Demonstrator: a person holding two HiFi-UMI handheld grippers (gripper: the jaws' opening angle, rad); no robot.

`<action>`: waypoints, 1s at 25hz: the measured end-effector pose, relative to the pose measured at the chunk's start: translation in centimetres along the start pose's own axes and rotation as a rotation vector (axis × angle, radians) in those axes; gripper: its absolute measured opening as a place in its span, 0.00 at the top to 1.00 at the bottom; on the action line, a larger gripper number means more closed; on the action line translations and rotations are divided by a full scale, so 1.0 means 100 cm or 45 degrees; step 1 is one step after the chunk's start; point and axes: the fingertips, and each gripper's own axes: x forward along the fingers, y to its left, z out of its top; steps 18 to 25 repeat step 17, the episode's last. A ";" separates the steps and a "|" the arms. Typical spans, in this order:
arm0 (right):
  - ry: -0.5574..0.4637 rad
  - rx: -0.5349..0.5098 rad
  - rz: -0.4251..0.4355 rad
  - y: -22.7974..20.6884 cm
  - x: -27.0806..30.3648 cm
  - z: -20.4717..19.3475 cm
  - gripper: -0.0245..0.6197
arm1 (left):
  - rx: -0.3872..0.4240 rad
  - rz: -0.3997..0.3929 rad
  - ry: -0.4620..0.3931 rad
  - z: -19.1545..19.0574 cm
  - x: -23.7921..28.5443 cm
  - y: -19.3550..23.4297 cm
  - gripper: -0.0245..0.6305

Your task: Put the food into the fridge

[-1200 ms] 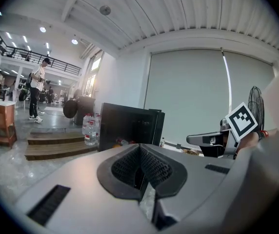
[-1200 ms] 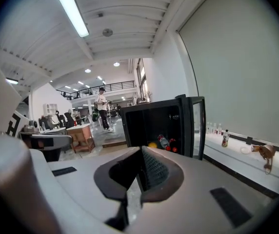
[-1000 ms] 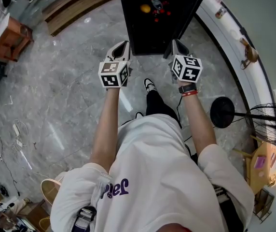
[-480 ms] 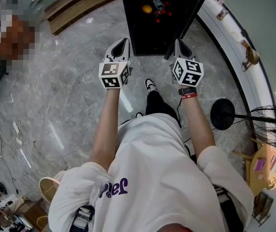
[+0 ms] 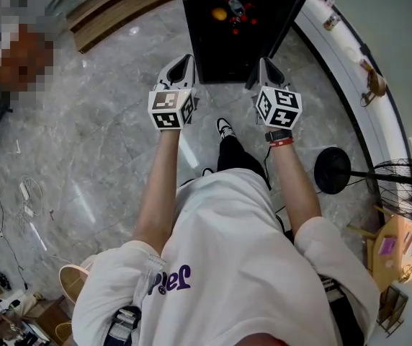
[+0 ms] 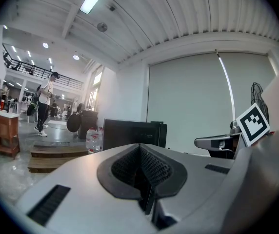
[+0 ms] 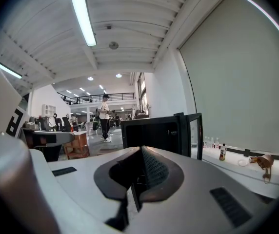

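Observation:
A black fridge (image 5: pixel 212 58) stands open just ahead of me, its door (image 5: pixel 293 11) swung to the right. Inside lie an orange fruit (image 5: pixel 220 12) and some small red food items (image 5: pixel 239 21). My left gripper (image 5: pixel 184 63) points at the fridge's lower left corner, its jaws shut with nothing between them. My right gripper (image 5: pixel 265 65) is level with it at the lower right corner, also shut and empty. The left gripper view looks over the closed pads (image 6: pixel 151 169) at the fridge (image 6: pixel 132 133). In the right gripper view the fridge (image 7: pixel 151 132) sits behind the closed pads (image 7: pixel 151 172).
A fan on a round black base (image 5: pixel 331 169) stands at my right. A white ledge (image 5: pixel 339 63) with small bottles curves along the right wall. Low wooden steps (image 5: pixel 112 6) lie at the far left, with water bottles (image 6: pixel 93 139) beside the fridge. A person (image 7: pixel 104 115) walks in the distance.

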 end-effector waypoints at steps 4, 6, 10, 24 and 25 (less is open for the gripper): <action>0.004 -0.004 0.007 0.000 0.004 -0.001 0.94 | -0.013 -0.003 0.004 -0.004 0.003 0.001 0.93; 0.011 -0.005 0.013 0.002 0.007 -0.004 0.94 | -0.029 -0.005 0.008 -0.008 0.004 0.003 0.93; 0.035 -0.001 0.030 0.002 0.021 -0.012 0.94 | -0.050 -0.005 0.026 -0.017 0.015 0.011 0.93; 0.083 0.008 0.058 -0.007 0.083 -0.031 0.94 | -0.076 -0.001 0.102 -0.043 0.058 0.041 0.93; 0.083 0.008 0.058 -0.007 0.083 -0.031 0.94 | -0.076 -0.001 0.102 -0.043 0.058 0.041 0.93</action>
